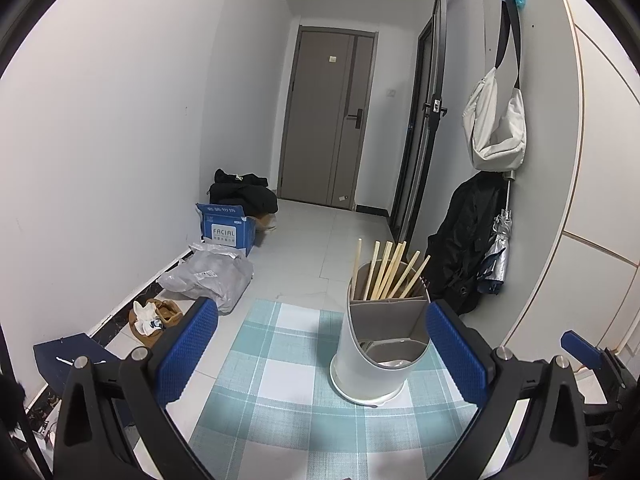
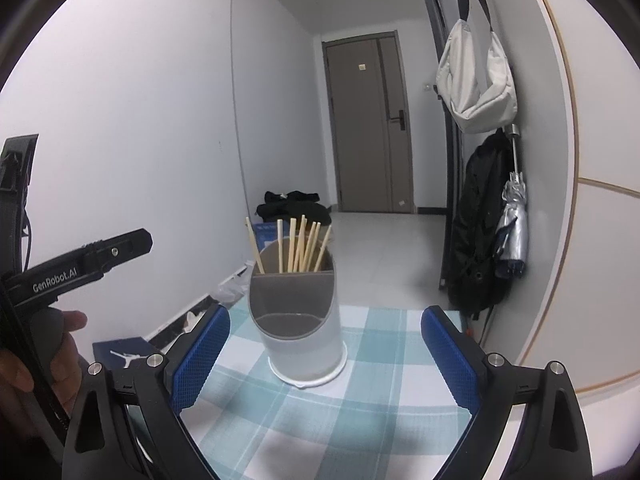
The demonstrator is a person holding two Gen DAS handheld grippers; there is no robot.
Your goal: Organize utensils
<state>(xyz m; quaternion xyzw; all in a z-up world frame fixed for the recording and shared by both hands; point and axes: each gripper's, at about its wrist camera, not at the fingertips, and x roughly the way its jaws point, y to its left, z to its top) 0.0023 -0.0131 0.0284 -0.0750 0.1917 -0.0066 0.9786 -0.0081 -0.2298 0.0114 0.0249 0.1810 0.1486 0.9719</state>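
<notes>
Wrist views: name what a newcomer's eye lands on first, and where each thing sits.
A white utensil holder stands upright on the teal checked tablecloth, with wooden chopsticks fanned in its rear compartment. Both blue-padded grippers, left gripper and right gripper, hang open and empty. A white bag hangs on the right wall.

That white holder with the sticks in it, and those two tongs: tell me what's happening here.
A person holds a pair of tongs in each hand, and both the left tongs and right tongs are open and empty. They point at a white utensil holder standing on a checked tablecloth. Wooden chopsticks stand in its back compartment. The front compartments show no chopsticks. Nothing is being gripped right now.
</notes>
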